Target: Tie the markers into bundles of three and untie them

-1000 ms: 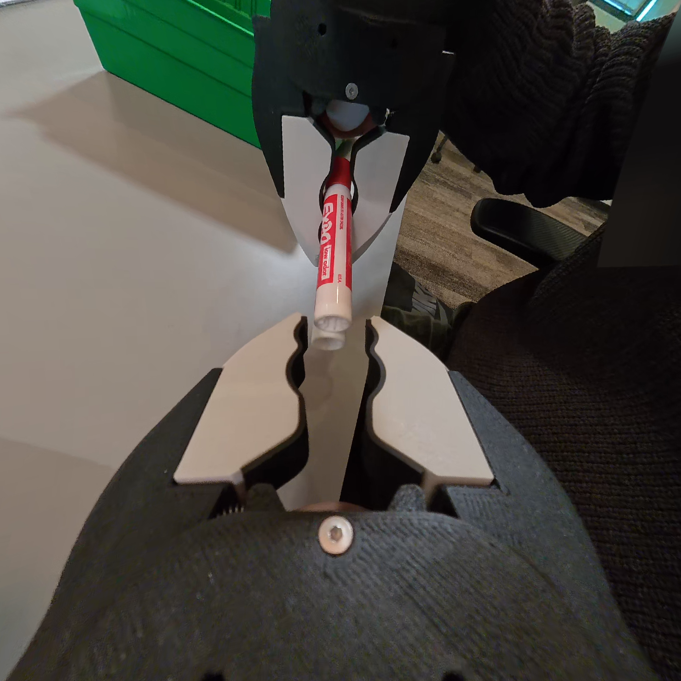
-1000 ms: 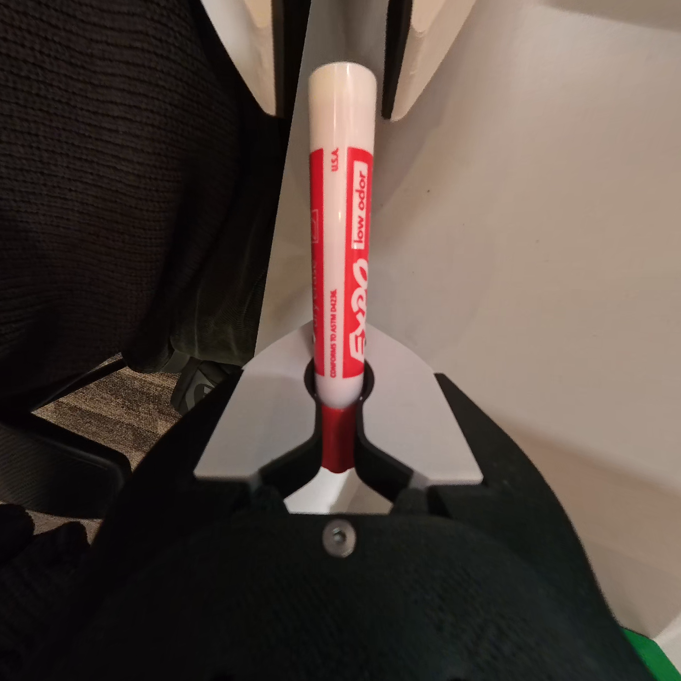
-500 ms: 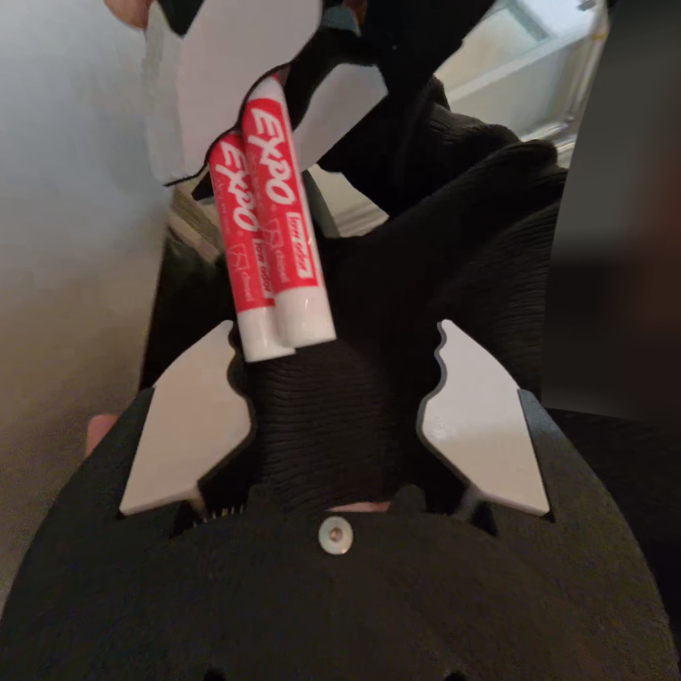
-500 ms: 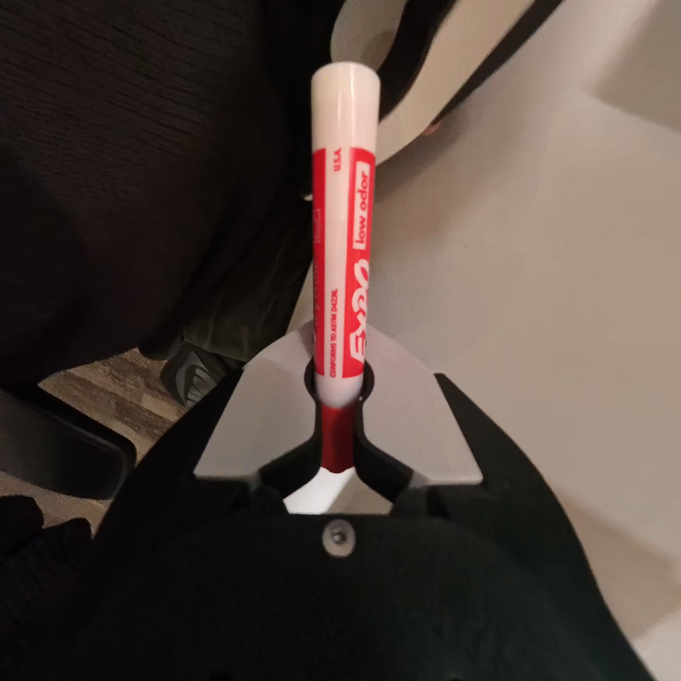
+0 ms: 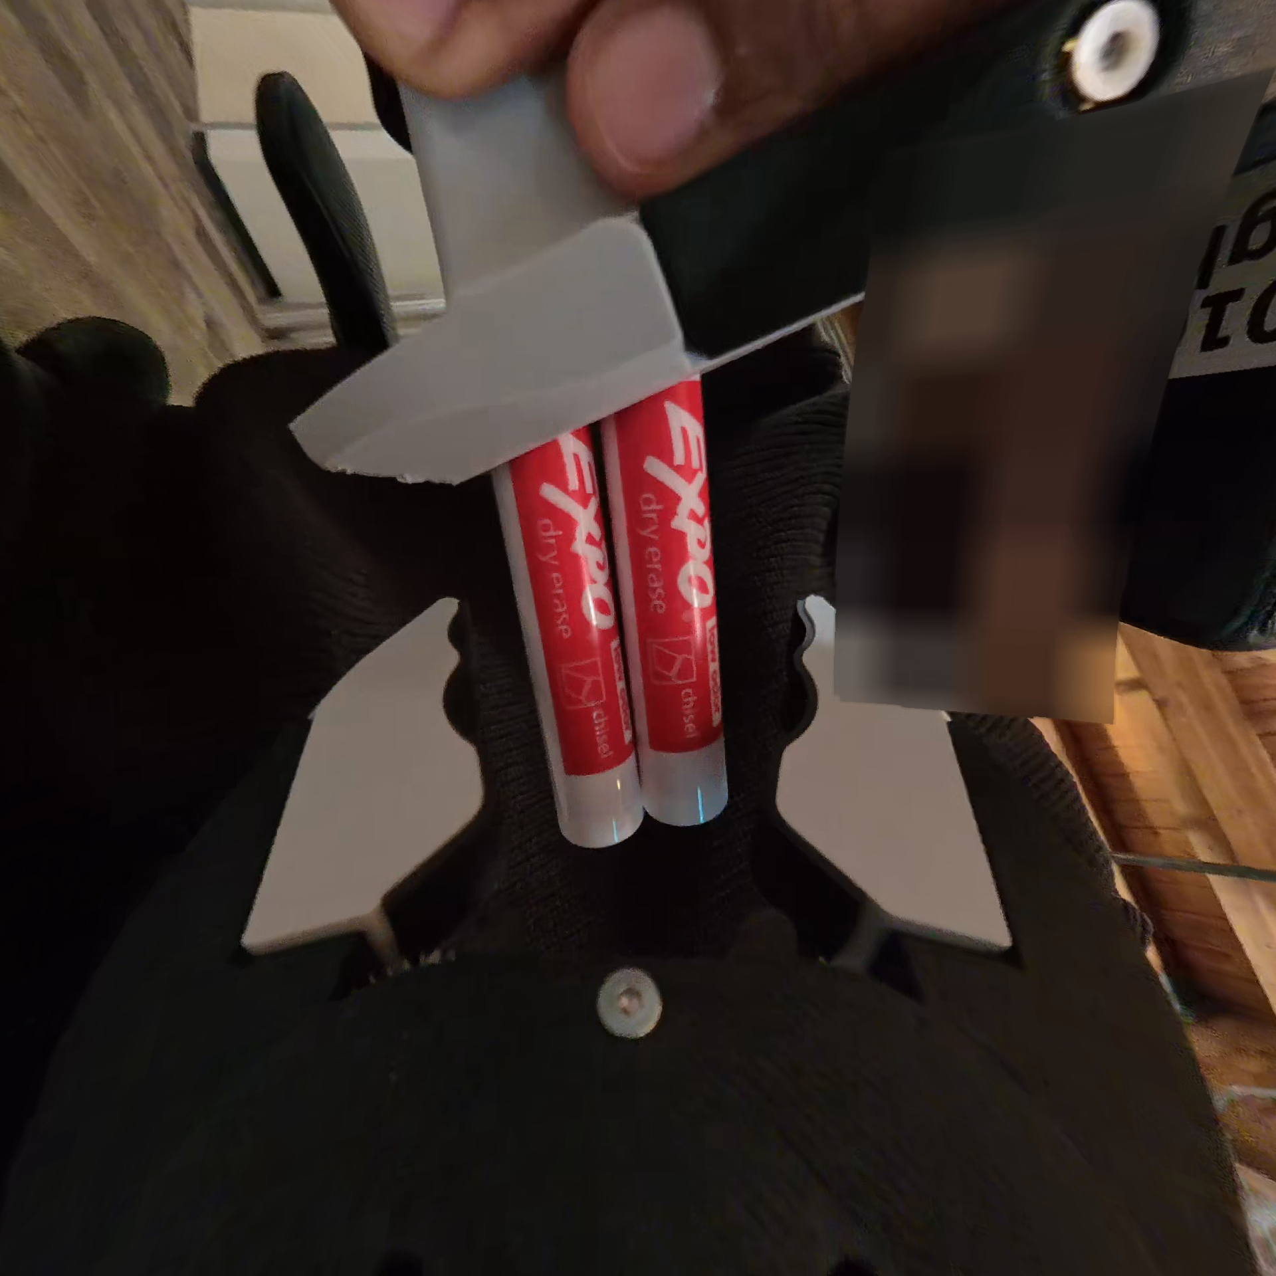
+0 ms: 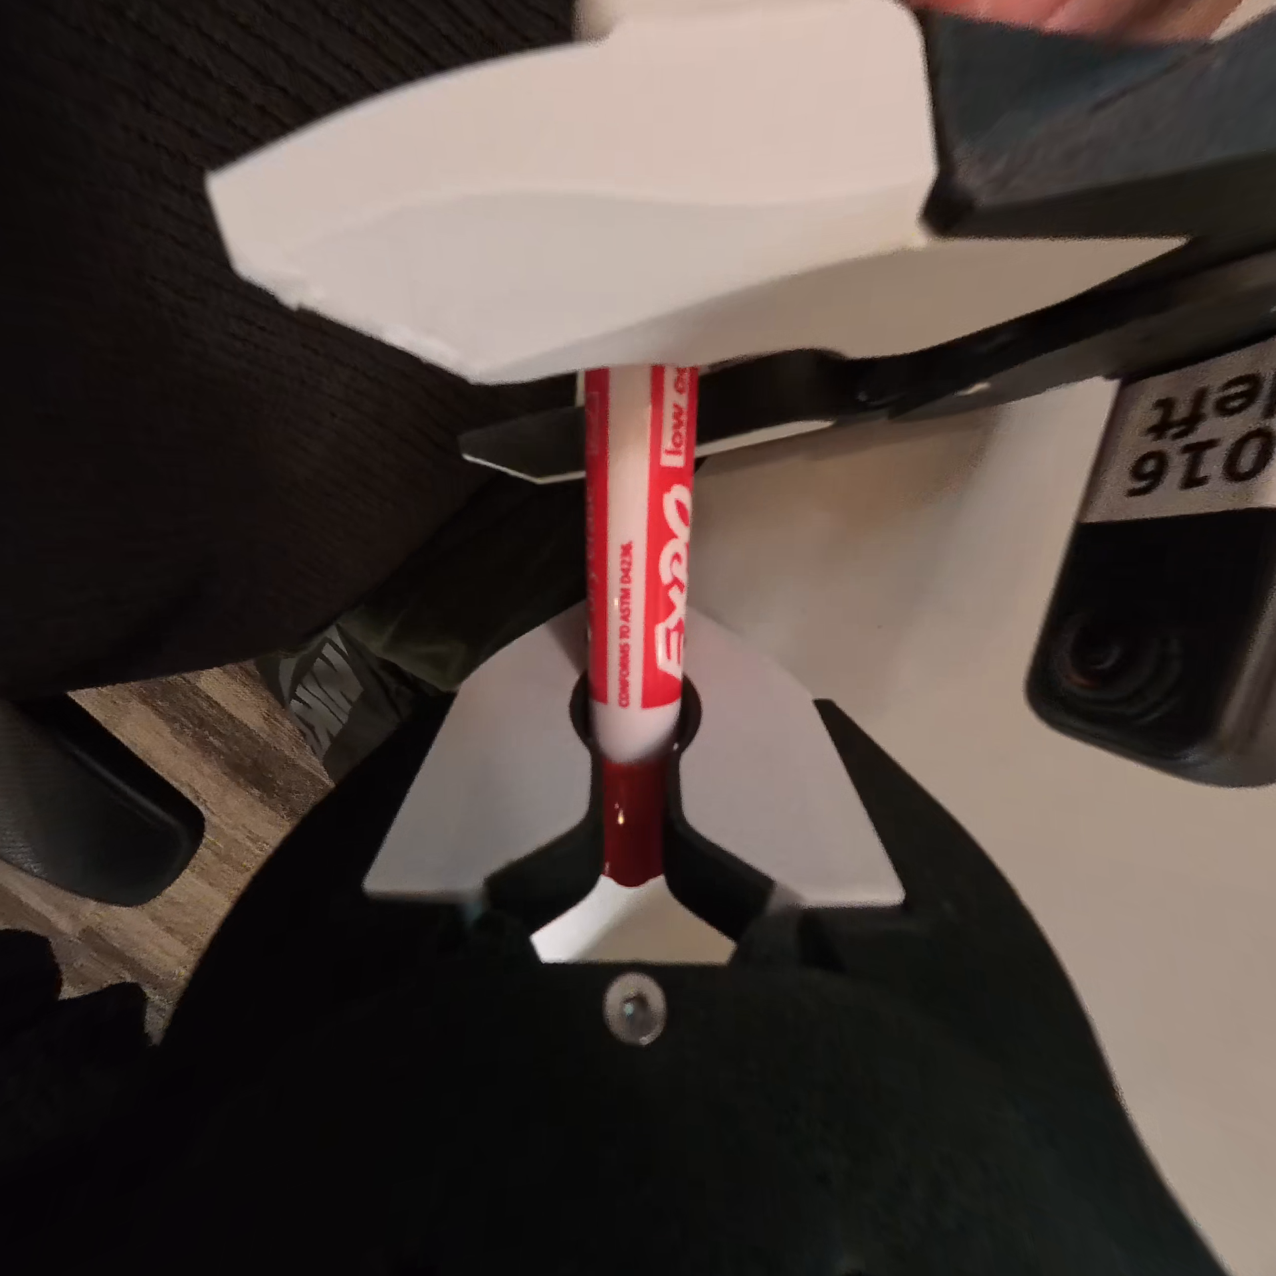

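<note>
The right tool point(image 6: 632, 642) is clamped on the cap end of red dry-erase markers. Two show in the left wrist view, one marker point(image 5: 576, 621) tight beside the other marker point(image 5: 673, 587); the right wrist view shows only one. Their long axes run straight along the left tool point(image 5: 630, 611), butt ends lying between its widely spread, empty fingers, which is the nearer free tool.

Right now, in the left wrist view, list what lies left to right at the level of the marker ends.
Left finger → left marker → right marker → right finger → wood floor.
</note>
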Tool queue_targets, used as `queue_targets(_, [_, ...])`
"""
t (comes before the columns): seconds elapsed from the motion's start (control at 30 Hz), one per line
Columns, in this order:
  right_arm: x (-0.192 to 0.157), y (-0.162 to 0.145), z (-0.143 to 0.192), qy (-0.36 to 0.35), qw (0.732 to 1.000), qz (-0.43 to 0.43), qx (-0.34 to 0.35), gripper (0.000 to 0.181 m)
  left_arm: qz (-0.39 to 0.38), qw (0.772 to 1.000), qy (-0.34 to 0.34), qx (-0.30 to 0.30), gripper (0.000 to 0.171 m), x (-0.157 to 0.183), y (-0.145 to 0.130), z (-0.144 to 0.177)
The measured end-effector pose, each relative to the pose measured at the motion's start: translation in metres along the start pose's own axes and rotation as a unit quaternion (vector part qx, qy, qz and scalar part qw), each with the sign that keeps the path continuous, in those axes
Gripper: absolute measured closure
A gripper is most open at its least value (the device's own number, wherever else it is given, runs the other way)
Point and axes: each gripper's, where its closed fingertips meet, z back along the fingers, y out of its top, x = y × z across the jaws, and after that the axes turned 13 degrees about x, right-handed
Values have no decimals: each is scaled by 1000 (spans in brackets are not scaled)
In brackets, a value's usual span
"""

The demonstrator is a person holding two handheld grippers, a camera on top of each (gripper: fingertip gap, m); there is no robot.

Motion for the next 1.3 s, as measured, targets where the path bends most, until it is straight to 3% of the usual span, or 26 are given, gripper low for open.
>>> queue_targets(0.33, [2,8,-6,28,998,55,-1,167,48,996,-59,-37,88,5,-7,-8])
queue_targets(0.83, [0,1,-11,38,998,50,-13,166,57,996,-67,-24,111,0,-1,-8])
queue_targets(1.3, [-3,0,-13,33,999,39,-16,167,45,997,-52,-33,115,-4,-5,-12])
